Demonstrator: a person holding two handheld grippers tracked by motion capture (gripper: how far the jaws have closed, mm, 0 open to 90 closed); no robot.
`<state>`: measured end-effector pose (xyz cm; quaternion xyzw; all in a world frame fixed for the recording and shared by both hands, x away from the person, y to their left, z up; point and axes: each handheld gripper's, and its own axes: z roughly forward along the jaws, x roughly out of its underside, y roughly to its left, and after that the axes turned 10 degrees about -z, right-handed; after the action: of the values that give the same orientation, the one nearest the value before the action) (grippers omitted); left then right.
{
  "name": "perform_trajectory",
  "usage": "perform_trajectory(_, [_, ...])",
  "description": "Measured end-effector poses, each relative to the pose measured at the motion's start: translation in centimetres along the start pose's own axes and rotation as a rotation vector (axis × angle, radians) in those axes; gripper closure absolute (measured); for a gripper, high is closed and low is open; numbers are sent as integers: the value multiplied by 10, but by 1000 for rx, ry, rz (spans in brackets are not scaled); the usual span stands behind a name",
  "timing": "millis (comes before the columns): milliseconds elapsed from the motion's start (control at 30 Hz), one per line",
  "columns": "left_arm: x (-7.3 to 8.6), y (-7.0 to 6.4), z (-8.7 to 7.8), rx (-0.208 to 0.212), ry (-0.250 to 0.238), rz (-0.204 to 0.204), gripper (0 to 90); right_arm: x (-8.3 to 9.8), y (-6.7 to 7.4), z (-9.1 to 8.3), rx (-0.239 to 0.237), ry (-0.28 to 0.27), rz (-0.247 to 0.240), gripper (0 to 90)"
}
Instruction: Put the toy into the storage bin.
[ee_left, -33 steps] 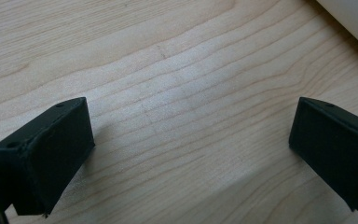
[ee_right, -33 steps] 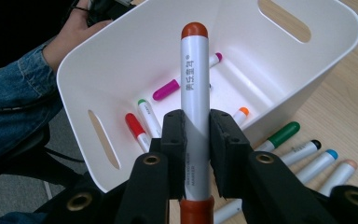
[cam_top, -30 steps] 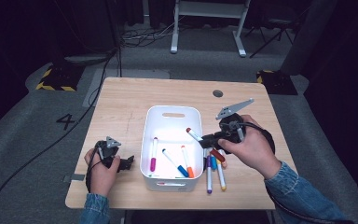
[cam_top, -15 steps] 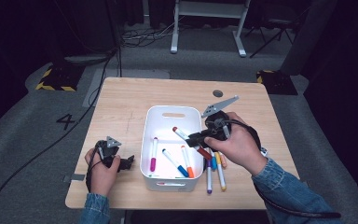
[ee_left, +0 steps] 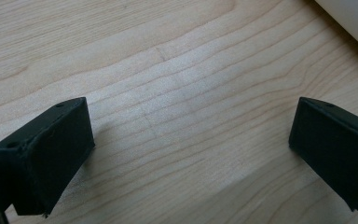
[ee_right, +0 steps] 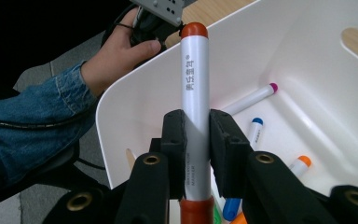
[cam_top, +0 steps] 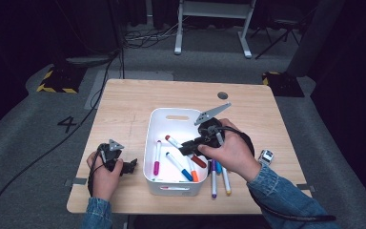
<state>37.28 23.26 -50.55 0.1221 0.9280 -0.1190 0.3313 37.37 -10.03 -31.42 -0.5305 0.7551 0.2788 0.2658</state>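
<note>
Right gripper [cam_top: 187, 147] is clamped on a white marker with red caps [ee_right: 195, 88]; in the right gripper view both black pads squeeze the barrel mid-length, one red cap past the jaws, the other below them. That view also shows printed text on the barrel, unreadable from above. From the high view the marker [cam_top: 175, 142] hangs over the inside of the white rectangular plastic bin [cam_top: 167, 114], tilted, red end pointing toward the bin's far left.

Inside the bin, the high view gives a magenta-tipped marker [cam_top: 157, 157] on the left and a blue-capped marker [cam_top: 177, 165] mid-floor, with an orange-capped marker [cam_top: 194, 175] beside it. The right gripper view shows the same three from low down.

Loose markers [cam_top: 219, 176] lie on the light wooden table [cam_top: 124, 105] just right of the bin.

Left gripper [cam_top: 124, 165] sits on the table left of the bin; the left gripper view shows its jaws wide apart with bare wood between, bin corner at upper right.
</note>
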Motion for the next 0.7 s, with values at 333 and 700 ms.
perform_trajectory(333, [0, 0, 0, 2, -1, 0, 0, 15, 0, 18, -12, 59, -10, 770])
perform_trajectory(700, [0, 0, 0, 2, 0, -1, 0, 20, 6, 29, -27, 93, -27, 770])
